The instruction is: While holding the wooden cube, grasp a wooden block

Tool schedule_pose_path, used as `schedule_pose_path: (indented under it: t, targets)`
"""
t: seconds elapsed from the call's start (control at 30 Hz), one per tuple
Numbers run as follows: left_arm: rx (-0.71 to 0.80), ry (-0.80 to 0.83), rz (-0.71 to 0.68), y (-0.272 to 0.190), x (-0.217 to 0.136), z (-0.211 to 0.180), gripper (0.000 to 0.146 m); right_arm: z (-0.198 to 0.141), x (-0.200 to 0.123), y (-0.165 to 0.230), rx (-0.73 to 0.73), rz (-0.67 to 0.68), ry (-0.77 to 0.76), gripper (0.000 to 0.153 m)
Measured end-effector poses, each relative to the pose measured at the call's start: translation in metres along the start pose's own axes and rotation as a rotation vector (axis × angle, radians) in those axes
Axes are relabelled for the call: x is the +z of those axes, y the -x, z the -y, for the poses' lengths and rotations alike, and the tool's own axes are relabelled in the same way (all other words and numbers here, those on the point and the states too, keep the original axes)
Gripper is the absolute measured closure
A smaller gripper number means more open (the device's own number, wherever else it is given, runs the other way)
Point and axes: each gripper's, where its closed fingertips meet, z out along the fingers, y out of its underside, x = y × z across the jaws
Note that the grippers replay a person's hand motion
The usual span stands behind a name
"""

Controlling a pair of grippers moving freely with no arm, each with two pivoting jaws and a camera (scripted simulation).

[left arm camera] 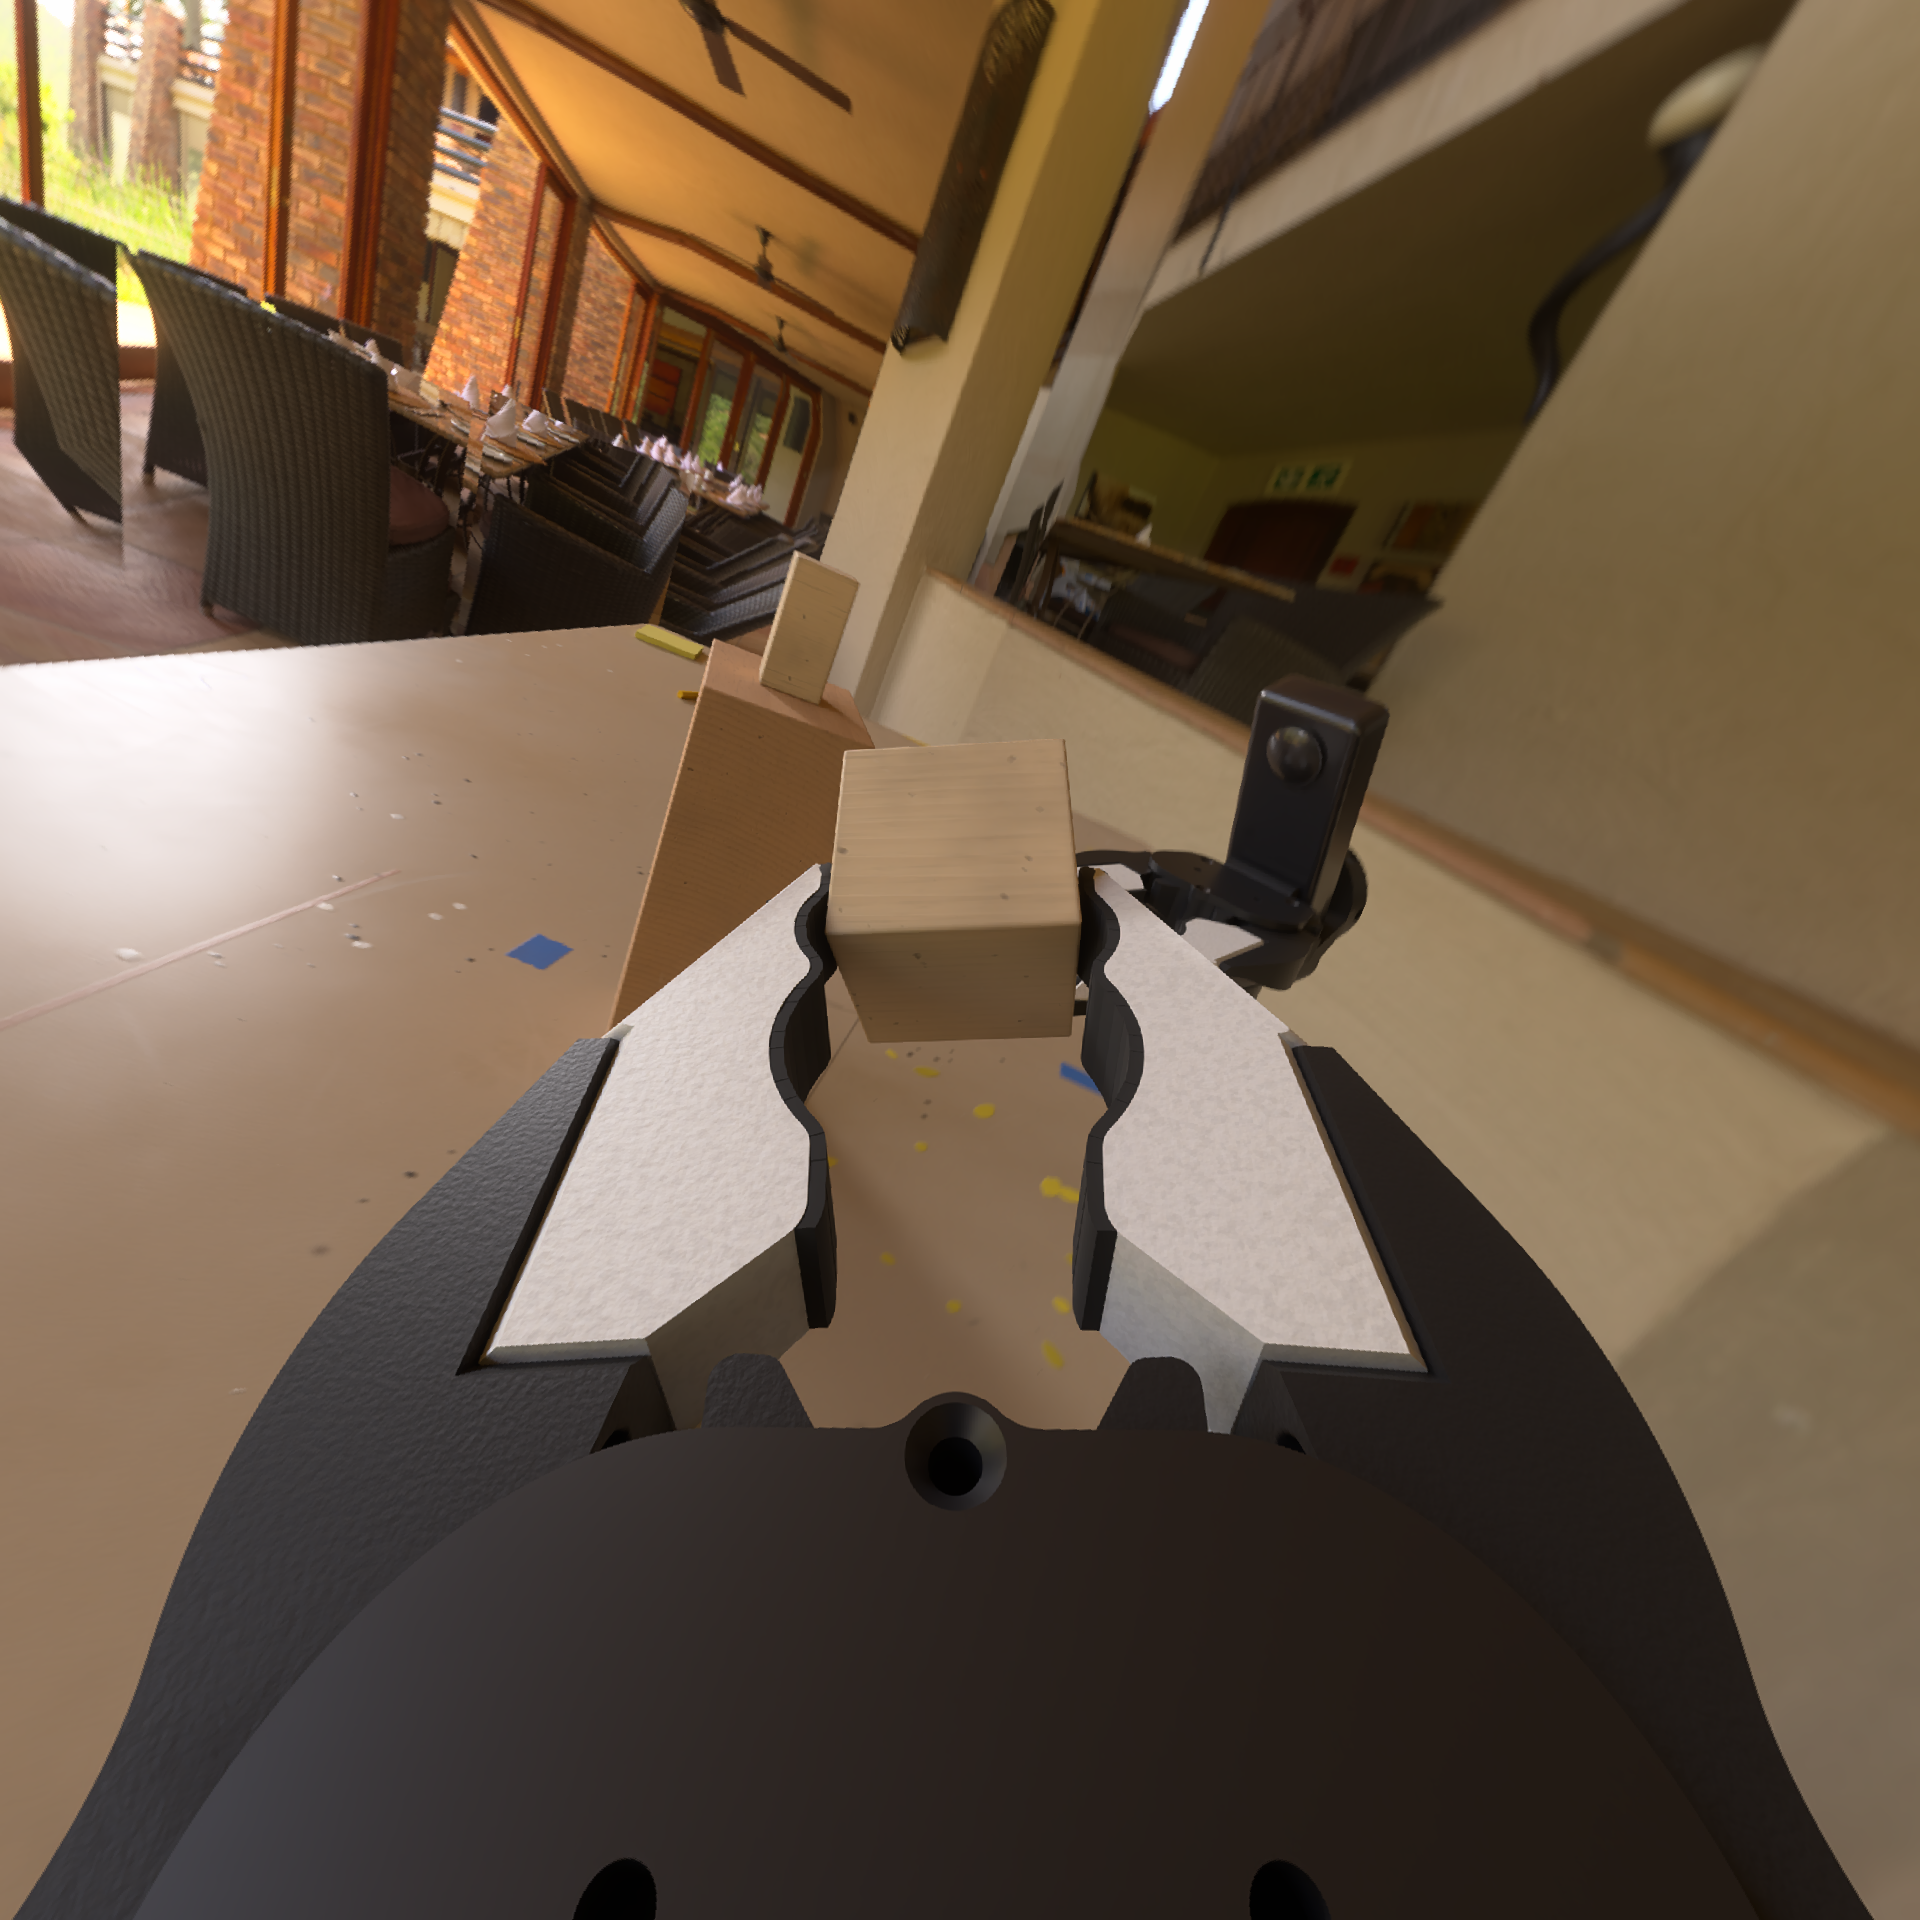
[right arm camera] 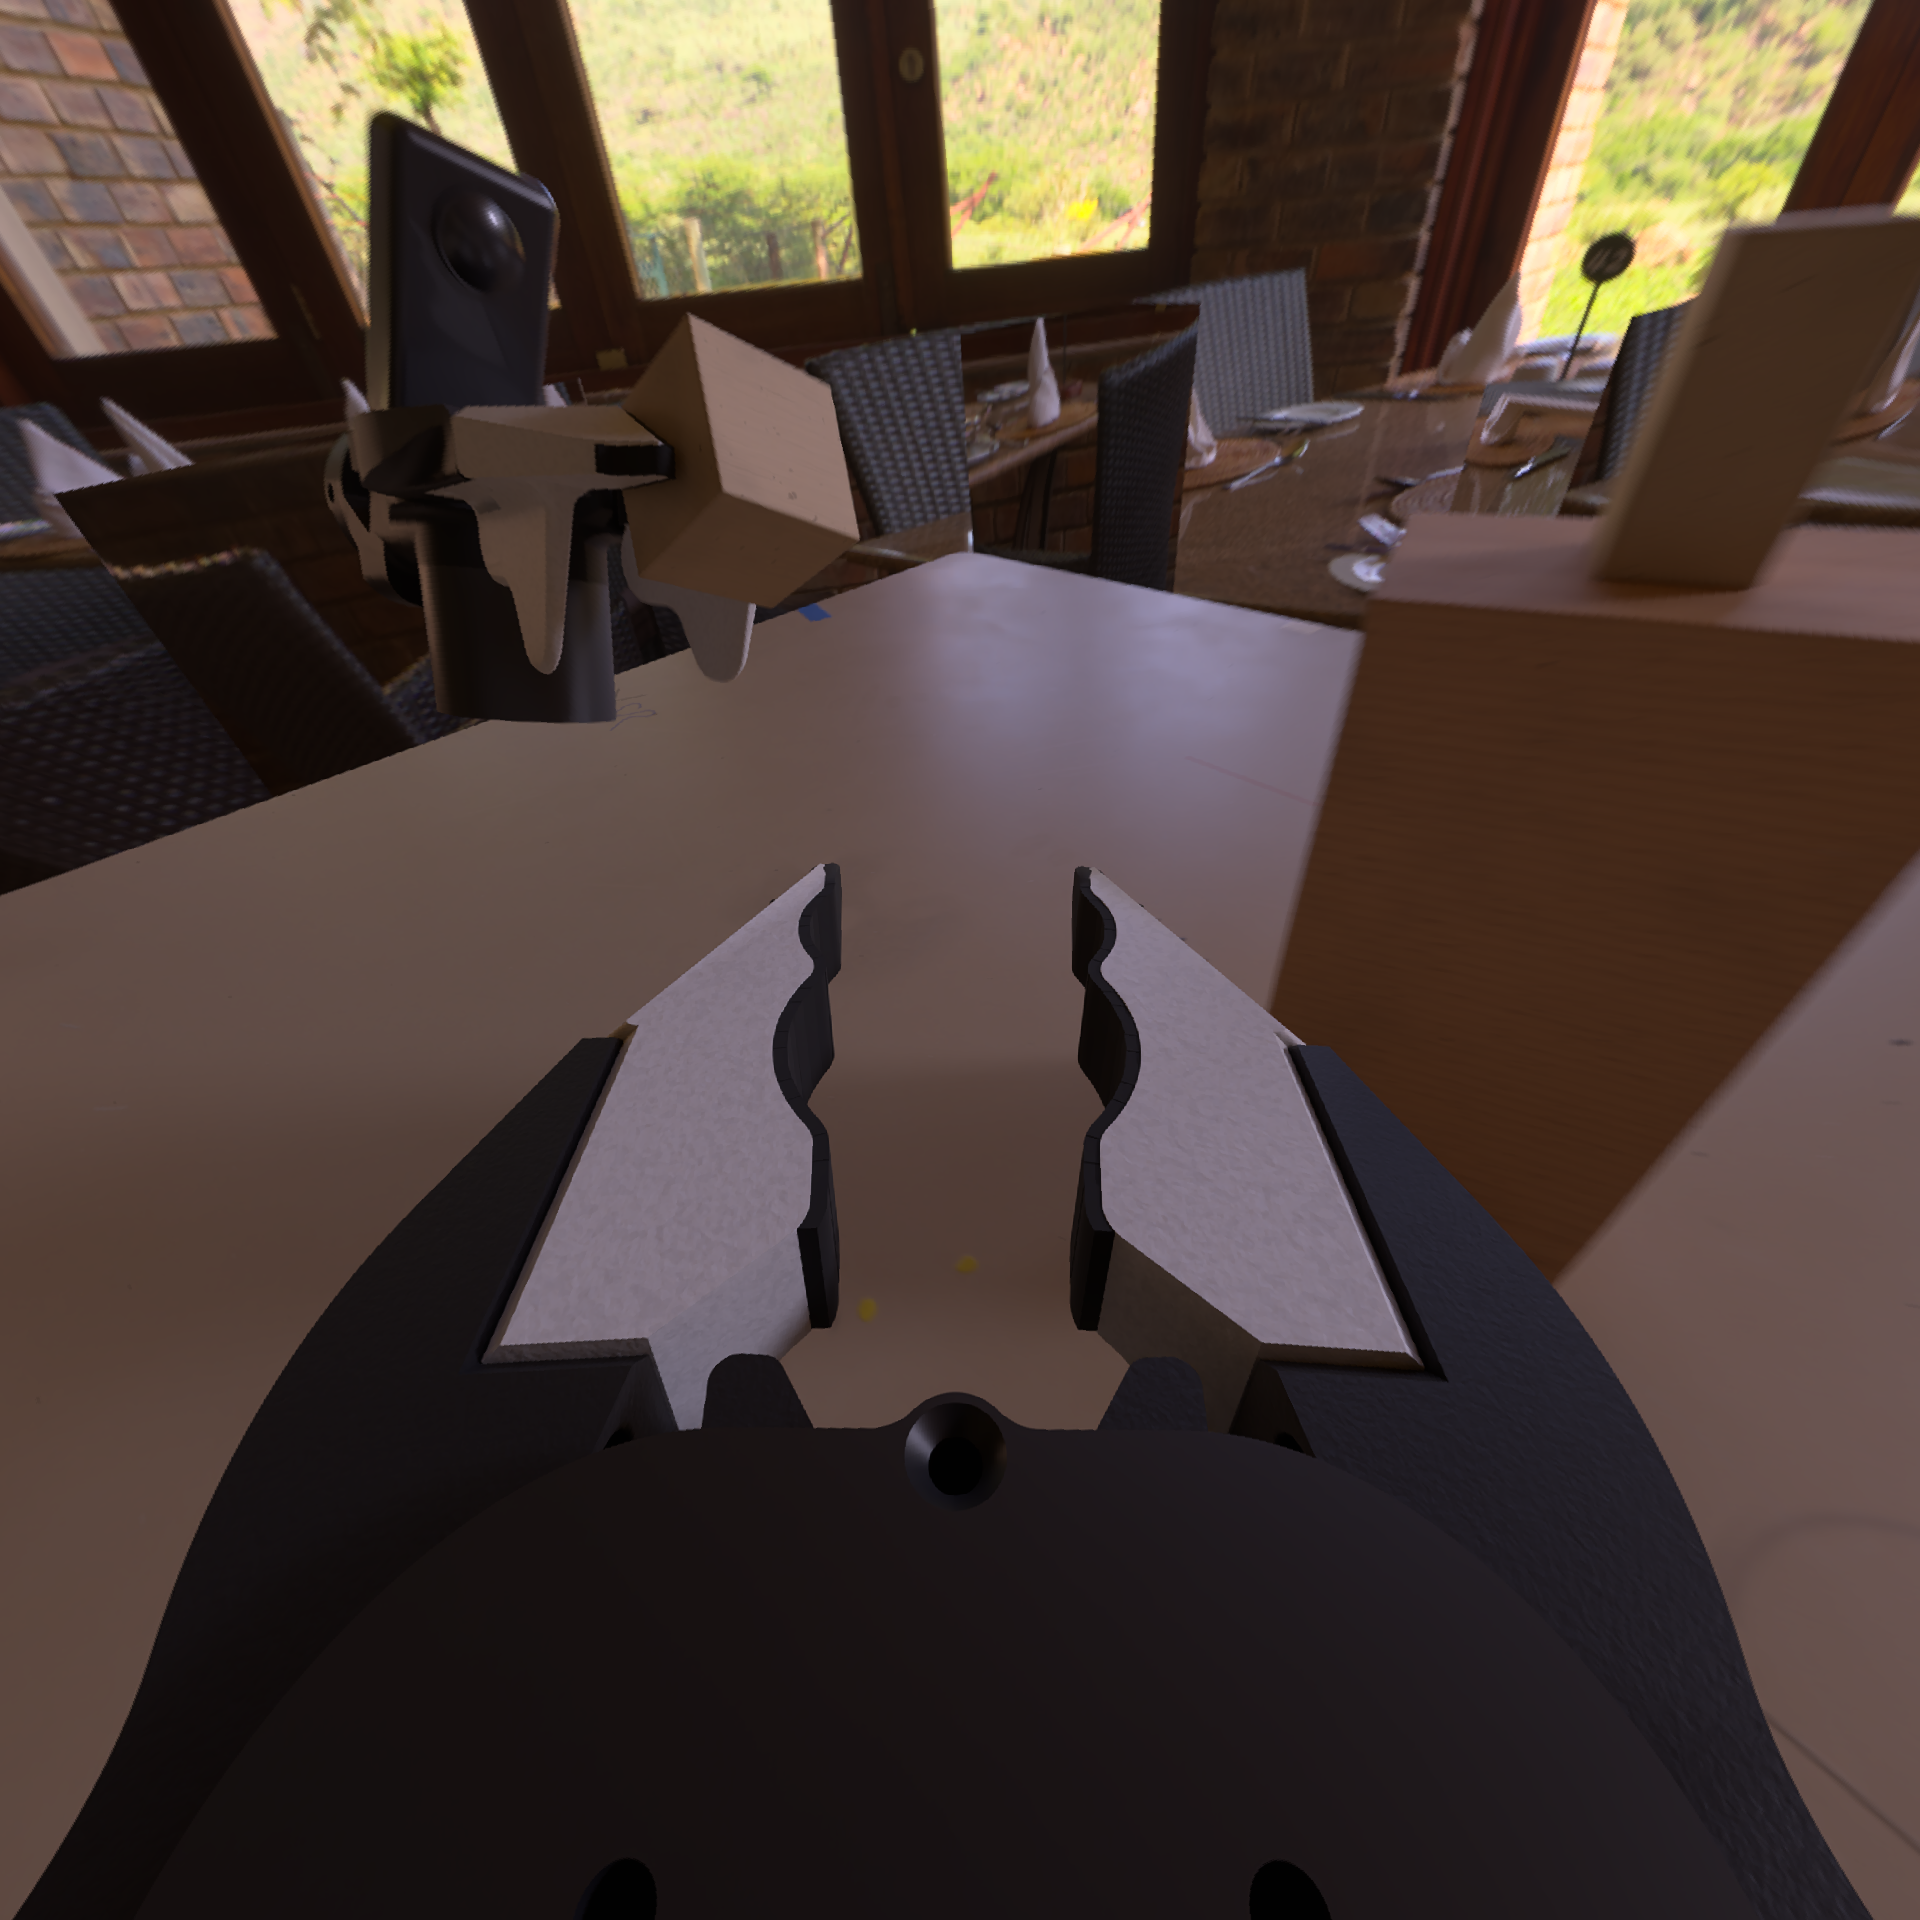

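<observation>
Block up and to the right of my free tongs

My left gripper clamps the wooden cube above the counter; my right gripper, released and empty, is nearer the wooden block, standing upright on the tall box by the counter's right edge.

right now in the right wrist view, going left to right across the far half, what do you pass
left gripper → wooden cube clamped in its fingers → bare table → tall wooden box with the wooden block standing on top
</observation>
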Motion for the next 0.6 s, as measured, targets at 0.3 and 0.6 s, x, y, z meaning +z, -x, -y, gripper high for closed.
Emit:
schedule_pose_path:
  t: [0.3, 0.6]
  targets:
    - [-0.303, -0.265, 0.077, 0.021, 0.025, 0.025, 0.100, 0.016, -0.080, -0.059, -0.043, 0.101, -0.024, 0.108]
    - [-0.248, -0.397, 0.193, 0.021, 0.051, 0.094, 0.100, 0.016, -0.101, -0.124, -0.224, 0.321, 0.159, 0.104]
